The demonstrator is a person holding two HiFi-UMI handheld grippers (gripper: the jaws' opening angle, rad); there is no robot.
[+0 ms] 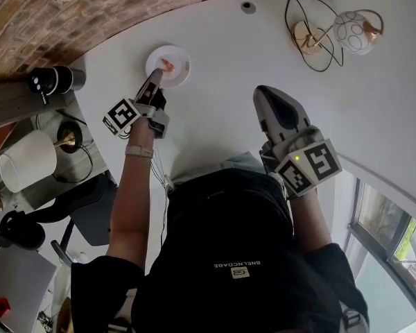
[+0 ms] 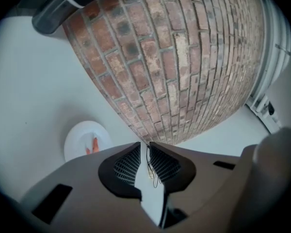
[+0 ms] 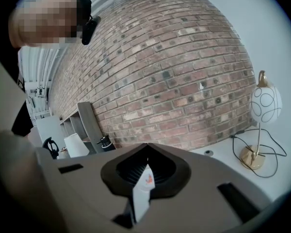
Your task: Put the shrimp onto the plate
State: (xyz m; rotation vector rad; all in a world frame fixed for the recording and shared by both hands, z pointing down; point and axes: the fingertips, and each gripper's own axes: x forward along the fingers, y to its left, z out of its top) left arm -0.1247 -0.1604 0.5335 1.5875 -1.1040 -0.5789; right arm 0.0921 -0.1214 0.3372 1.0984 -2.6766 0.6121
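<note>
A small round white plate point(image 1: 180, 62) sits at the far left of the white table point(image 1: 222, 54), close to the red-brown brick wall point(image 1: 90, 12). The orange shrimp point(image 1: 168, 65) lies on it, near the middle, free of both tools.

The left gripper point(image 1: 156, 75) reaches out to the near edge of the plate, its tips just beside the shrimp. In the left gripper view its jaws are parted by only a narrow slit and hold nothing; the plate point(image 2: 80, 139) and shrimp point(image 2: 94, 145) show beyond them to the left.

The right gripper point(image 1: 262, 93) hovers nearer the person, well apart from the plate, to its right. In the right gripper view point(image 3: 146, 147) its jaws meet at the tips with nothing between them.

At the far right of the table stands a brass lamp with a white globe shade point(image 1: 352, 32), its black cable point(image 1: 312, 47) looping beside it. A black cylinder point(image 1: 54, 80) rests on a shelf at the left.
</note>
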